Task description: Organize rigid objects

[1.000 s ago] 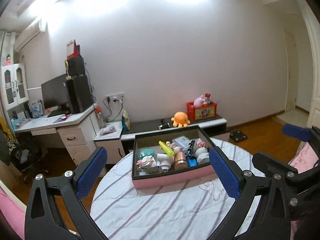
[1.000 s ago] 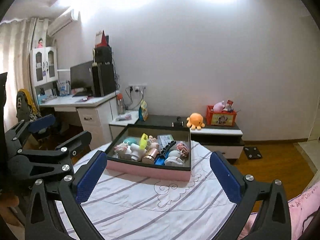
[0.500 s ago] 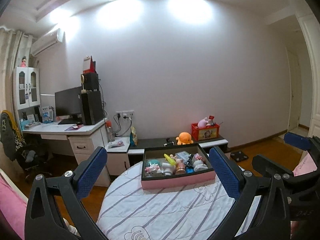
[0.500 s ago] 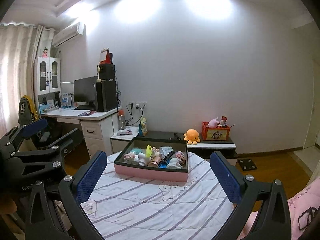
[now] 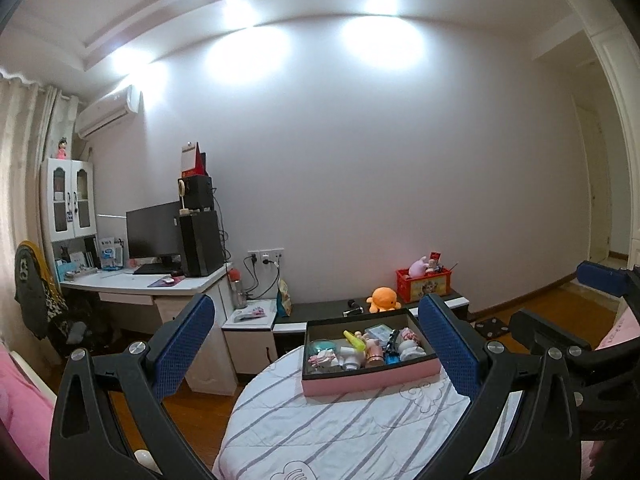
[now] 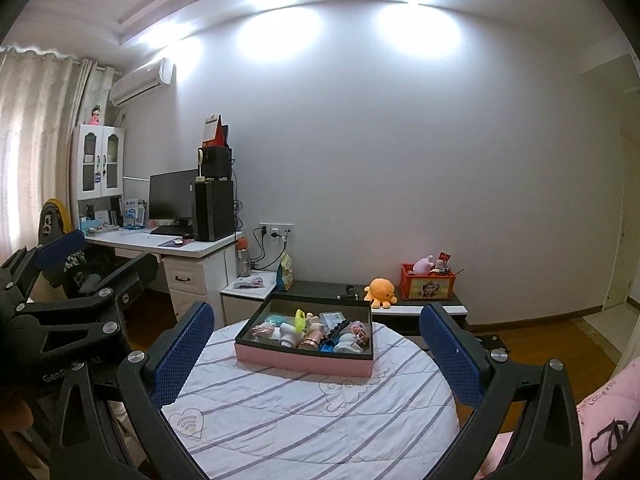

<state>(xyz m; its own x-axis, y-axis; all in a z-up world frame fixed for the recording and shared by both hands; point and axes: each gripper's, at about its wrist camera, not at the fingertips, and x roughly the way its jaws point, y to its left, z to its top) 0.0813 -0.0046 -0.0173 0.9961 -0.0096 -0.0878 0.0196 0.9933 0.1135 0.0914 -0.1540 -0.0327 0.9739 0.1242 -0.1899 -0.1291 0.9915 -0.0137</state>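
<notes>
1. Left claw (image 5: 316,350) and right claw (image 6: 316,354) are both spread wide and empty, their blue pads ribbed.
2. Pink rectangular box (image 6: 304,360) with a dark rim sits near the far edge of the round bench (image 6: 312,412), which wears a striped quilted cloth.
3. Small rigid trinkets (image 6: 310,330) fill the box.

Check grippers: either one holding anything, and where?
Nothing held. Left gripper and right gripper are both open and empty, above the table; everything sits in the box.
</notes>
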